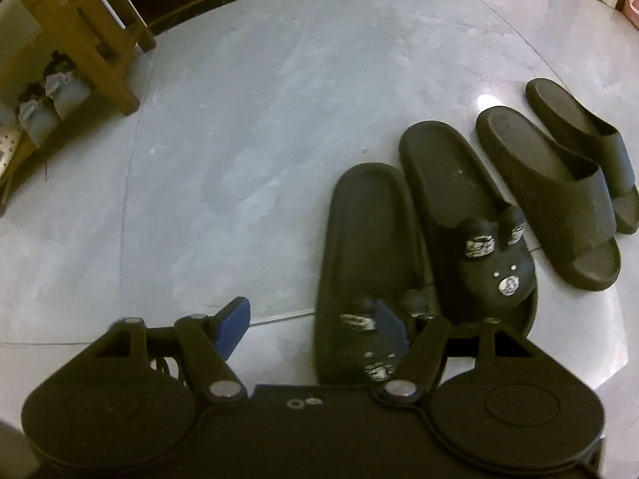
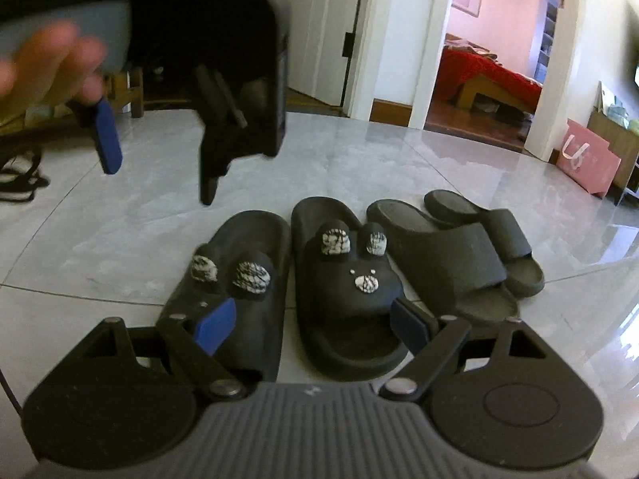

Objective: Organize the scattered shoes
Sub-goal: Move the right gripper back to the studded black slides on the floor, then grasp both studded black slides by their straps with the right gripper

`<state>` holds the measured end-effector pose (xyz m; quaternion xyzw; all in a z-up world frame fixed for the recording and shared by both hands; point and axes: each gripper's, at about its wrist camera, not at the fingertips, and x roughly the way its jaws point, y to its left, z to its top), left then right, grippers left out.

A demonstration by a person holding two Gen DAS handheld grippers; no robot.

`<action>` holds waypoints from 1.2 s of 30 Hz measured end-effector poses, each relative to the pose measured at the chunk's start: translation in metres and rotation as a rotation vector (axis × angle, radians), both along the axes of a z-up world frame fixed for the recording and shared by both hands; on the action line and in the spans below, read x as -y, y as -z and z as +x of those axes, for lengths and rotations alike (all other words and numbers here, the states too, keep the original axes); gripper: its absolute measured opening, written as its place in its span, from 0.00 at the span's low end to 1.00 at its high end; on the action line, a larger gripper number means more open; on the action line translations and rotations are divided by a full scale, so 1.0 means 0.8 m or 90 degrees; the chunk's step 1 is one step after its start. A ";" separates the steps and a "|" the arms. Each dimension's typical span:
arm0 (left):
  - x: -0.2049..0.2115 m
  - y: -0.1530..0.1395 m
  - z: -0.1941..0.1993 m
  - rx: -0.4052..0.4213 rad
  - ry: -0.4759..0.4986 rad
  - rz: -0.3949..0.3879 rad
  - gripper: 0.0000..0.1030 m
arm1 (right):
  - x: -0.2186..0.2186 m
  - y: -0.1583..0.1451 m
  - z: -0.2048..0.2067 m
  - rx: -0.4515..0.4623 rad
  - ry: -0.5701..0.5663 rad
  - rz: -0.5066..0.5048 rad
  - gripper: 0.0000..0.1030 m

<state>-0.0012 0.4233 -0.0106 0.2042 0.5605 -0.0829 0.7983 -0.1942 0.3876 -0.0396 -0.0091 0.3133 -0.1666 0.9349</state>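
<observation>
Two pairs of black slippers lie side by side on the grey tile floor. The bunny-face pair is the left slipper (image 1: 367,247) (image 2: 243,279) and the right slipper (image 1: 471,215) (image 2: 343,287). The plain pair is the near slipper (image 1: 555,199) (image 2: 447,267) and the far slipper (image 1: 587,135) (image 2: 499,235). My left gripper (image 1: 313,325) (image 2: 159,171) hangs open above the left bunny slipper's toe end, its right pad over the strap. My right gripper (image 2: 312,325) is open low in front of the bunny pair, holding nothing.
A wooden shoe rack (image 1: 92,40) with shoes stands at the far left. A black-and-white shoe (image 2: 20,175) lies on the floor to the left. A pink bag (image 2: 587,159) leans at the right beside a doorway to a bedroom. A person's hand (image 2: 48,60) holds the left gripper.
</observation>
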 end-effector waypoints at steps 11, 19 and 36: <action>-0.007 0.066 0.000 -0.018 -0.008 0.013 0.68 | 0.012 0.073 -0.011 0.071 0.004 -0.008 0.86; -0.019 0.054 0.013 0.009 -0.015 -0.009 0.68 | 0.010 0.071 -0.018 0.090 -0.036 -0.015 0.86; -0.009 0.070 0.020 -0.014 -0.006 -0.022 0.68 | 0.015 0.082 0.015 0.114 -0.026 -0.036 0.89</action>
